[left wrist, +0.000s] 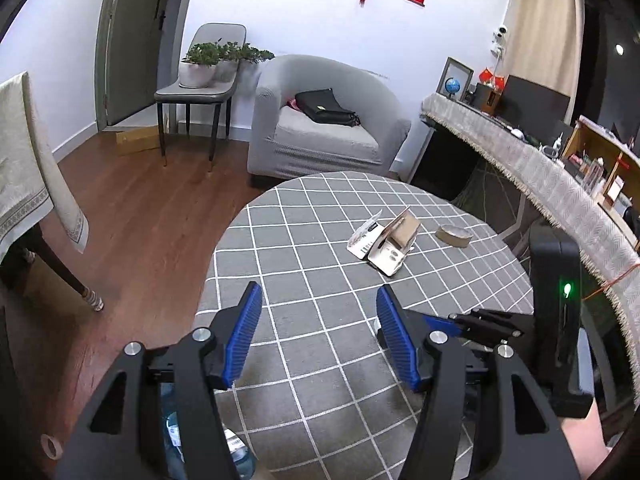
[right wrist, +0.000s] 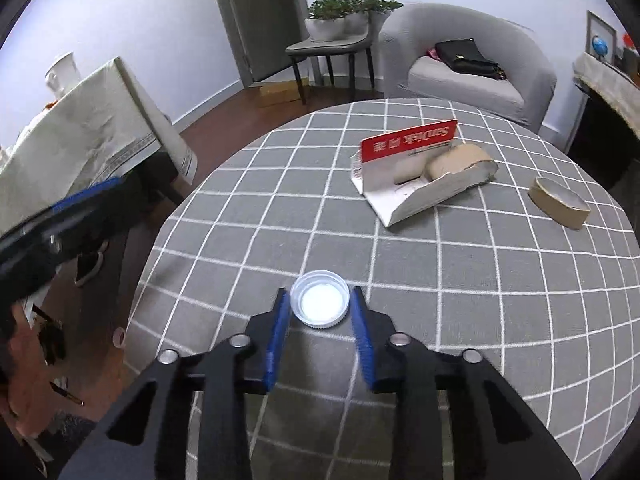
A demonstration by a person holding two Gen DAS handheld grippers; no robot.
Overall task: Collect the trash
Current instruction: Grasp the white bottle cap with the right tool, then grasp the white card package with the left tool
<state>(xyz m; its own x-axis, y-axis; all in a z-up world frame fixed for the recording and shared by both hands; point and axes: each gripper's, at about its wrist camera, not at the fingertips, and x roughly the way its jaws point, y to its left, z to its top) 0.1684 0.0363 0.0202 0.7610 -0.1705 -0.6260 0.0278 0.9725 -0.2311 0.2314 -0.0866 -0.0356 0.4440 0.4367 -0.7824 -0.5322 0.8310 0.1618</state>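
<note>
on the checked table, one bottle cap sits between the right hand-held gripper's parted pads; left hand-held gripper spread apart.

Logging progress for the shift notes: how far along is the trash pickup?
Nothing visibly collected yet. In hand: the right gripper brackets the bottle cap on the table, contact unclear. The left gripper is open and empty. Left: opened packaging and tape roll.
</note>
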